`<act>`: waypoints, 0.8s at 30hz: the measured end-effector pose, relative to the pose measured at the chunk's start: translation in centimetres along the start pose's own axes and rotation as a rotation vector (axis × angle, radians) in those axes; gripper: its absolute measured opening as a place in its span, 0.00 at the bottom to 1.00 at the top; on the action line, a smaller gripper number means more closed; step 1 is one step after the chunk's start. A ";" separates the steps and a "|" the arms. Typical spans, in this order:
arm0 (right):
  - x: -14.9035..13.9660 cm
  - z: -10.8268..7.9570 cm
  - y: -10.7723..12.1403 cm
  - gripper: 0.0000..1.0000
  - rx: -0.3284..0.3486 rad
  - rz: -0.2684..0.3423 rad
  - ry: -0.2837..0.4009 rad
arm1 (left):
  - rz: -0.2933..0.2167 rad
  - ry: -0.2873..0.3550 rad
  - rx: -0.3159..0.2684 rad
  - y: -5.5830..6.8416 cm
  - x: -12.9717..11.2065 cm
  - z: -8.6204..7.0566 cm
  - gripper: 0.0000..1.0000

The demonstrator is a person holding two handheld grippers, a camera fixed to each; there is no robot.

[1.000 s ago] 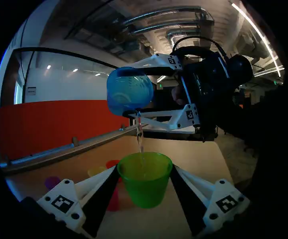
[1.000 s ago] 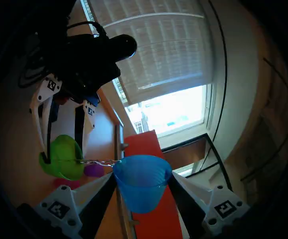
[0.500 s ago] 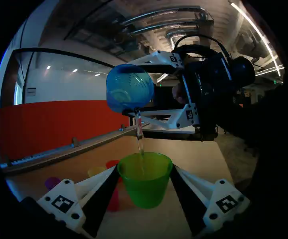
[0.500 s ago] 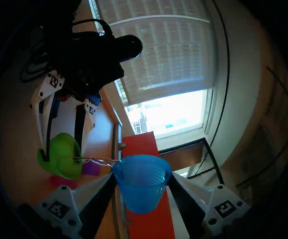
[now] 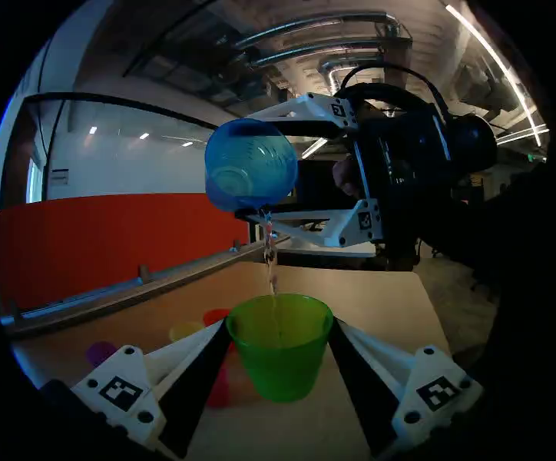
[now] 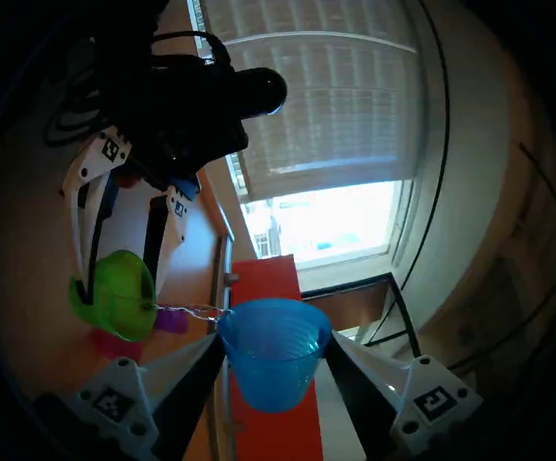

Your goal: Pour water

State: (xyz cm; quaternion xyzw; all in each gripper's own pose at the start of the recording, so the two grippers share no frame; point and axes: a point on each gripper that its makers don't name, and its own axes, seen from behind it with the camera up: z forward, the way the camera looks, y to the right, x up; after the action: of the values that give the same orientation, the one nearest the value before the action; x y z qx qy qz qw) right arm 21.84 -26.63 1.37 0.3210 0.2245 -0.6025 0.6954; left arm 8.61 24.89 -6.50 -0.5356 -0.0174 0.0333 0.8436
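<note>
The left gripper [image 5: 279, 338] has its two fingers closed against the sides of the green cup [image 5: 279, 373], holding it upright just above the table [image 5: 378, 296]. A thin stream of water [image 5: 270, 261] falls into the cup's mouth near the middle, so the pour looks to be under way and not yet finished. How full the green cup is cannot be told through its wall. Directly above, the blue cup [image 5: 249, 165] is tipped well over with its lip down, clamped between the fingers of the right gripper [image 6: 276, 346], which a hand [image 5: 345, 178] holds. In the right gripper view the blue cup's inside looks nearly empty, so little probably remains. What is left is likely to finish the trickle, bring the blue cup upright and set both cups down. Beside and behind the green cup, small spare cups stand on the table: pink [image 5: 218, 388], yellow [image 5: 184, 330] and purple [image 5: 100, 352]. They crowd the left side where a cup might be put down. Beyond runs a rail [image 5: 140, 280] and an orange partition [image 5: 101, 238].
</note>
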 end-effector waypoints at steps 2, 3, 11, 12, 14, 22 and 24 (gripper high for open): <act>0.0 0.0 0.0 0.90 -0.001 -0.008 0.000 | 0.001 0.000 0.001 0.0 0.1 0.0 0.88; 0.0 0.0 0.0 0.90 -0.001 -0.013 0.000 | 0.001 0.000 0.001 0.0 0.1 0.0 0.88; 0.2 0.2 0.4 0.90 -0.010 -0.049 0.004 | 0.001 -0.001 0.001 0.0 0.0 0.0 0.88; 0.3 0.2 0.4 0.90 -0.011 -0.053 0.004 | 0.001 -0.001 0.001 0.0 0.0 0.1 0.88; 0.3 0.3 0.5 0.90 -0.011 -0.062 0.005 | 0.001 -0.001 0.000 0.0 0.0 0.1 0.88; 0.5 0.6 0.8 0.90 -0.016 -0.108 0.001 | 0.001 0.000 -0.001 0.1 0.0 0.2 0.88; 0.6 0.6 0.9 0.90 -0.016 -0.117 0.002 | 0.001 0.000 -0.001 0.1 0.0 0.2 0.88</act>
State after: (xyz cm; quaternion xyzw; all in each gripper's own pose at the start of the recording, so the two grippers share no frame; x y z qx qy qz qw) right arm 22.75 -27.38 1.54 0.3021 0.2483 -0.6399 0.6615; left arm 8.62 25.06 -6.48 -0.5359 -0.0174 0.0338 0.8434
